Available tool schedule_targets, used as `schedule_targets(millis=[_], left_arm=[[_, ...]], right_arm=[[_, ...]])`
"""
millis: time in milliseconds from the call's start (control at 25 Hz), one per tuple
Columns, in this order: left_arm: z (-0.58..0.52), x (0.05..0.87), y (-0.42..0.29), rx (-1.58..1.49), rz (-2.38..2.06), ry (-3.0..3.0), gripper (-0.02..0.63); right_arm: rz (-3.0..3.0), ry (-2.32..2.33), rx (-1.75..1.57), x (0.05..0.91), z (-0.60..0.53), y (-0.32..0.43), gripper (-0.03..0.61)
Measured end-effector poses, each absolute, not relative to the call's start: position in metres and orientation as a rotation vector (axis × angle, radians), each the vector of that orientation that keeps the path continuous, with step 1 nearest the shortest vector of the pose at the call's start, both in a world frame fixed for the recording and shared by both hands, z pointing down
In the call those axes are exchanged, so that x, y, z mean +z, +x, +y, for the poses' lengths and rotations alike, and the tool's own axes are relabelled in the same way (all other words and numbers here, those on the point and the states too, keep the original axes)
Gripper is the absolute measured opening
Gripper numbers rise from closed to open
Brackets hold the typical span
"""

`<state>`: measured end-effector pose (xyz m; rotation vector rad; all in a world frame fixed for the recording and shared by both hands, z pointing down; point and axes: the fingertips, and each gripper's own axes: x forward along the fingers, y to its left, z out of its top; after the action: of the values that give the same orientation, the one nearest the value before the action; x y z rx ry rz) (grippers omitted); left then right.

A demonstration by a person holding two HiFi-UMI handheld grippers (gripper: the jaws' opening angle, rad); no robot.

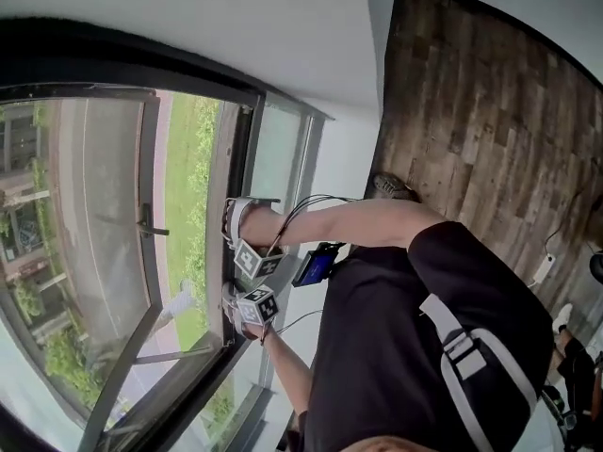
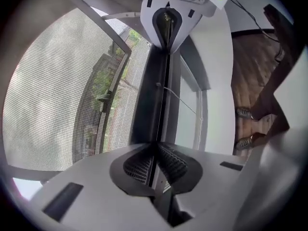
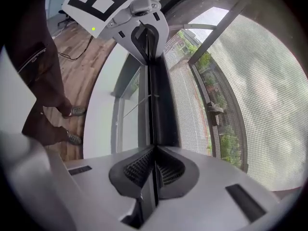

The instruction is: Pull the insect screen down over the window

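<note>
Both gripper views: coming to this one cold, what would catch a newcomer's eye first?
The left gripper and the right gripper face each other, each pinched on the thin edge of the same dark pull bar running between them. Beside the bar, the insect screen's grey mesh fills the window side, greenery and buildings showing through; a wooden floor lies on the room side.

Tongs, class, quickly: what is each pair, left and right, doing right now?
Left tongs: closed on the thin edge of the black metal screen pull bar.
Right tongs: closed on the same bar.
</note>
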<state>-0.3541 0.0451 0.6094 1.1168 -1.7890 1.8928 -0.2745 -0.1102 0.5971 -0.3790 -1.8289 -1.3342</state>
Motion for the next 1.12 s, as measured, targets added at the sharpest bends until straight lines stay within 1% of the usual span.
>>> schedule_targets(millis=[280,480,640,720,840,960,1120], left_arm=[[0.047,0.611,-0.353,1.902,-1.803,1.122,0.023],[0.054,0.599,-0.346,1.966,-1.813,1.1,0.052],[0.067,0.592,-0.343,1.867,-1.887,1.086,0.052],[0.071,0.594,-0.344,1.835,-1.901,1.091,0.052],[0.074,0.596,-0.347,1.814,-1.915,1.089,0.052],[0.073,0.591,-0.333,1.682,-1.966,1.078,0.052],[0.074,0.584,-0.318,1.193,-2.114,1.073,0.052]], right_arm=[[-1.835,-0.353,-1.358,0.595,-0.112,-0.268,0.015],[-1.83,-0.328,-1.388,0.601,-0.109,-0.271,0.015],[-1.824,-0.317,-1.379,0.601,-0.106,-0.264,0.017],[-1.816,-0.287,-1.373,0.6,-0.107,-0.263,0.025],[-1.864,-0.247,-1.338,0.591,-0.106,-0.262,0.055],[-2.083,-0.209,-1.117,0.584,-0.11,-0.247,0.055],[-2.364,-0.265,-0.612,0.574,-0.119,-0.209,0.055]])
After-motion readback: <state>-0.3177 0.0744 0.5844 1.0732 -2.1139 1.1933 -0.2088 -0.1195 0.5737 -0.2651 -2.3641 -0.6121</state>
